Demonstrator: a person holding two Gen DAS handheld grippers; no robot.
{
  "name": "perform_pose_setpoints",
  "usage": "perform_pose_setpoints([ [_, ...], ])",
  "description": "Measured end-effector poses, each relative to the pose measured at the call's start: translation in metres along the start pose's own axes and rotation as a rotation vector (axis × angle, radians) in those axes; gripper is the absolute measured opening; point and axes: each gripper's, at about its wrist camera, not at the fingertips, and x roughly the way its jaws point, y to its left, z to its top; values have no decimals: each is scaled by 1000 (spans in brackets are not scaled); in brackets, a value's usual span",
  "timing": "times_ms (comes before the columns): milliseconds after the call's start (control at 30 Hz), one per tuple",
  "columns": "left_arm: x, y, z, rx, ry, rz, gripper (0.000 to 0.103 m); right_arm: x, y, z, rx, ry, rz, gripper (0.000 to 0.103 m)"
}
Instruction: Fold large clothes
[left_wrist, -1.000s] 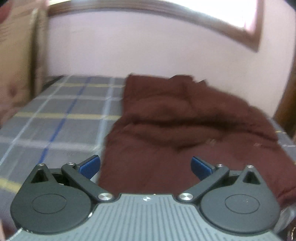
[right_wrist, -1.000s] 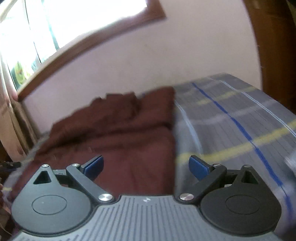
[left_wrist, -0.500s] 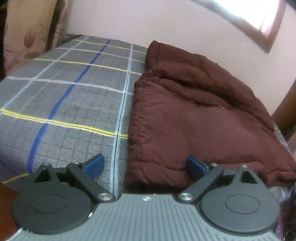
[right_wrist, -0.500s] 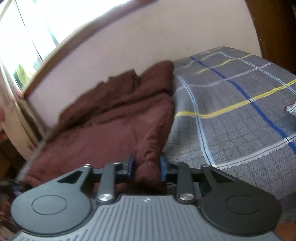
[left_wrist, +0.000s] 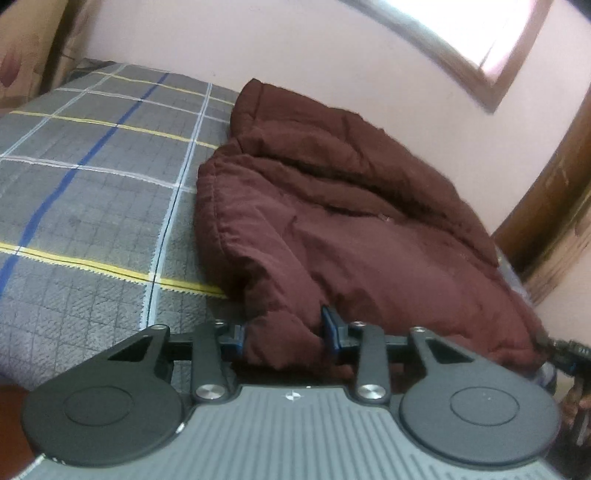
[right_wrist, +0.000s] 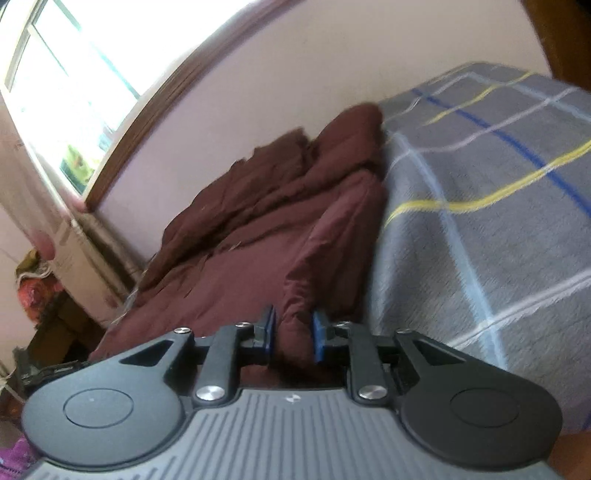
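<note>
**Both tools on the near hem of the jacket**

The maroon jacket (left_wrist: 332, 221) lay on the bed (left_wrist: 92, 184), against the wall at the far side; its long axis ran away from the tools, from the near hem toward twelve o'clock, with the checked bedcover bare at nine o'clock in the left wrist view and at three o'clock in the right wrist view. The left tool (left_wrist: 282, 334) was closing on a bunched corner of the hem, cloth already between its blue pads (left_wrist: 330, 328); the right tool (right_wrist: 293, 332) was clenched on another fold of the same near edge, the pads pinching it. Each hand sat at its own corner, neither nearer than the other; the coming fold likely turned on carrying this near edge toward twelve o'clock, over the body of the jacket.
</note>
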Motion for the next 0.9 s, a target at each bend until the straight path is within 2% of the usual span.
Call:
perform_pose_setpoints([
  [67,0,4,-3,-10,-10,-2,48,1,-19,-6,76,9,-9,17],
  [100,-1,4,-4,-11,-20,-3,61,-1,-27,-10,101,9,13,17],
  [133,-2,3,-4,1,-25,7,78,-2,-30,-12,128,-3,30,17],
  [167,-2,0,-5,14,-30,15,87,-3,-32,-13,154,-10,40,19],
  [200,-1,-3,-5,18,-31,18,102,-4,-31,-13,161,-13,44,20],
  [300,7,-9,-4,13,-18,6,100,0,-17,-12,77,-6,13,23],
  [367,11,-16,-4,51,-18,26,76,8,-4,-12,21,7,-10,23],
  [400,12,-20,-3,68,-18,48,48,11,-1,-12,2,12,-32,19],
  [433,12,-21,-2,75,-21,82,35,14,0,-11,3,14,-40,17],
  [567,-2,-19,0,21,-39,95,24,0,-3,-11,75,-11,22,13],
  [700,-28,-27,-3,81,-57,108,22,-21,5,-17,105,-18,68,12],
  [800,-44,-24,-7,66,-57,112,22,-32,8,-28,157,1,106,12],
  [900,-64,-22,-12,17,-76,95,22,-46,9,-39,248,-21,175,12],
])
